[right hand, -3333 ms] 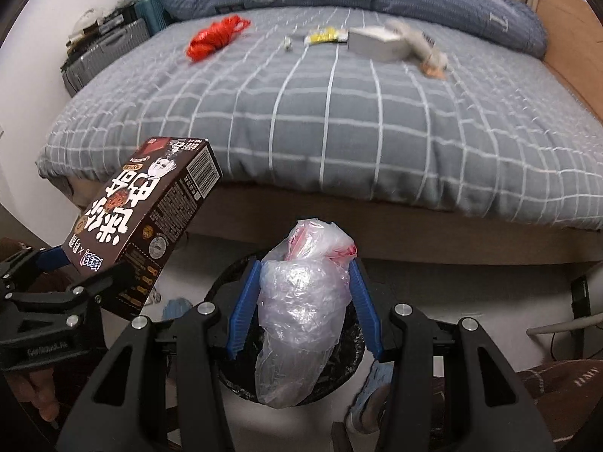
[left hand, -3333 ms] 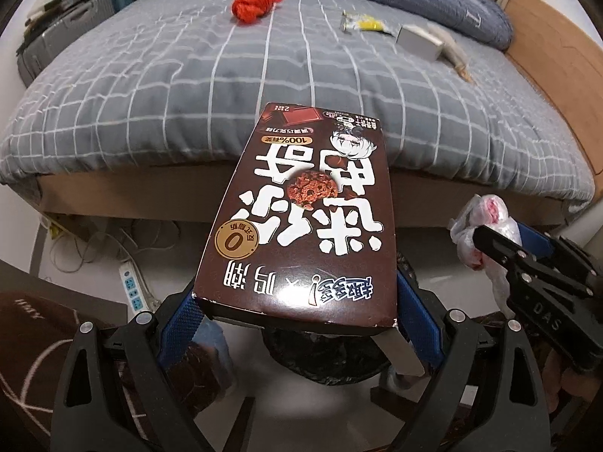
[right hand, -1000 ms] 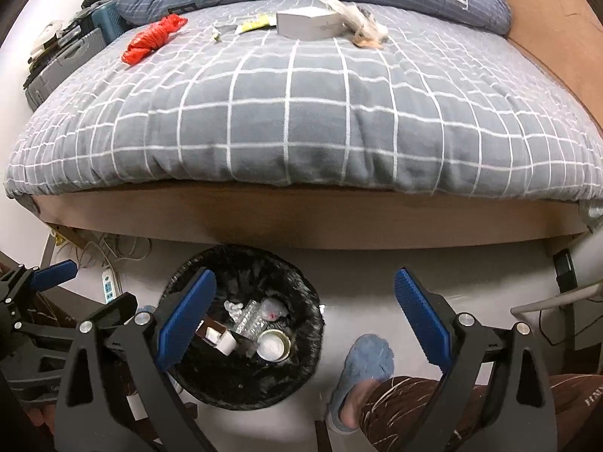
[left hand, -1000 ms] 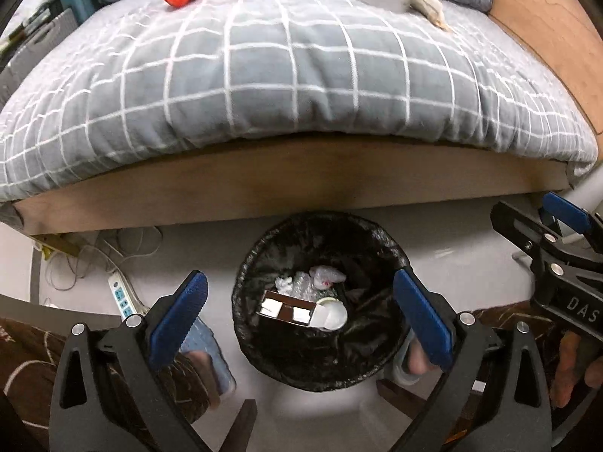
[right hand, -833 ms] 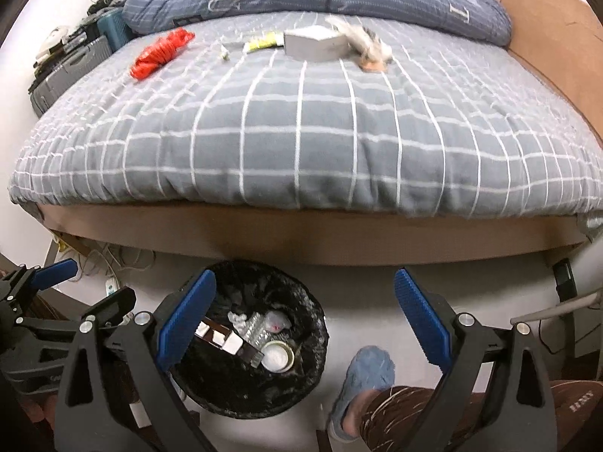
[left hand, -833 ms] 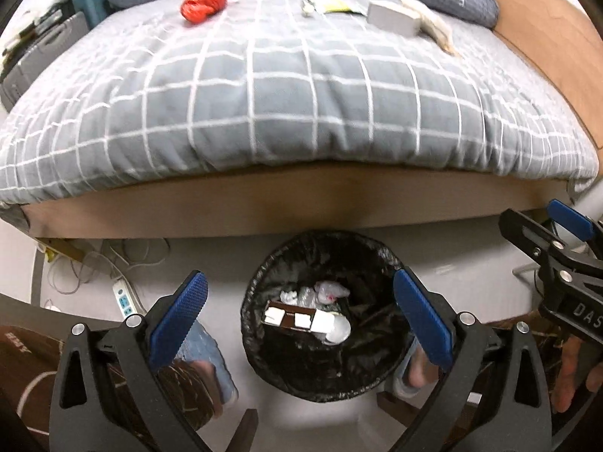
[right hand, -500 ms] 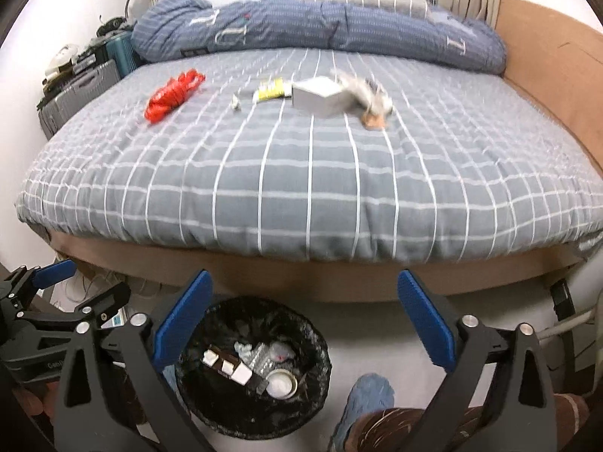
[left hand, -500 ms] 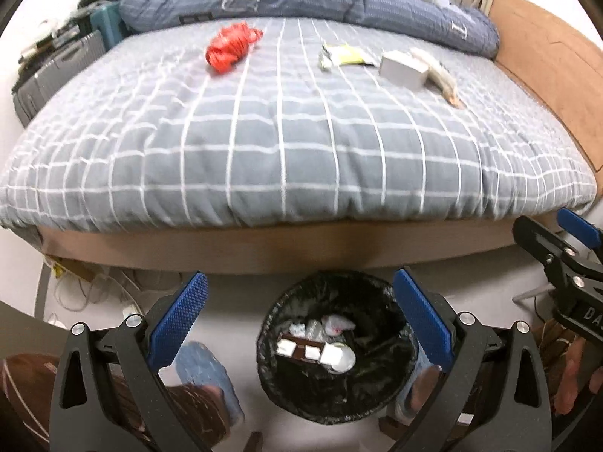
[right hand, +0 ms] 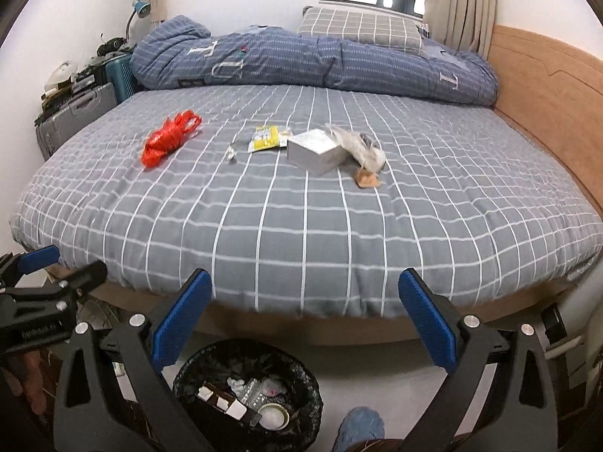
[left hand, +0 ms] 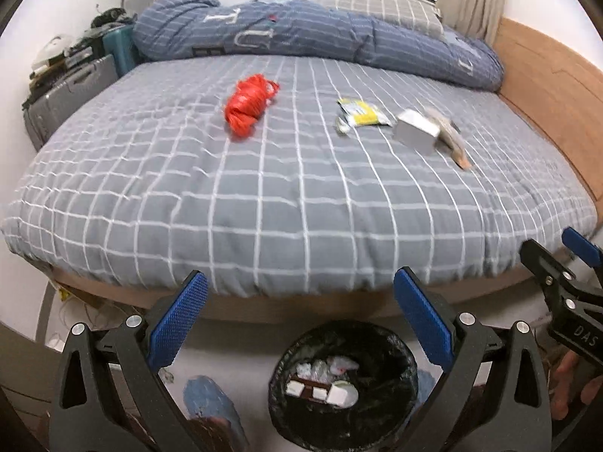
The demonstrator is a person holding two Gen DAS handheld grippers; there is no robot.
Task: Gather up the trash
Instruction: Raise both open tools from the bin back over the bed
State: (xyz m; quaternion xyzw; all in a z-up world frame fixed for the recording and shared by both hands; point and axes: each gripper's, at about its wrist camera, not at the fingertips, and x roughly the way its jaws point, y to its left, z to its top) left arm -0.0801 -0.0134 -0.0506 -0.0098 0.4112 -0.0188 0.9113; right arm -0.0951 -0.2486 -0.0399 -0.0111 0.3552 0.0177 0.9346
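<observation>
A black-lined trash bin (left hand: 403,350) (right hand: 188,373) stands on the floor at the foot of the bed, holding the brown snack box and crumpled plastic. On the grey checked bedspread (left hand: 301,196) (right hand: 301,218) lie a red bundle (left hand: 247,105) (right hand: 169,141), a yellow wrapper (left hand: 360,115) (right hand: 269,137), a white box (left hand: 416,133) (right hand: 316,150) and a crumpled clear wrapper (right hand: 358,148). My left gripper (left hand: 301,301) is open and empty above the bin. My right gripper (right hand: 305,301) is open and empty too.
A blue striped duvet (right hand: 301,60) is bunched at the head of the bed. Grey and teal cases (right hand: 75,116) stand at the left wall. A wooden board (right hand: 546,86) runs along the right side. A blue slipper (right hand: 360,429) is on the floor beside the bin.
Both grippers dropped the snack box and the plastic bag into the bin, opened, then rose and tilted up so the bed top now fills both views.
</observation>
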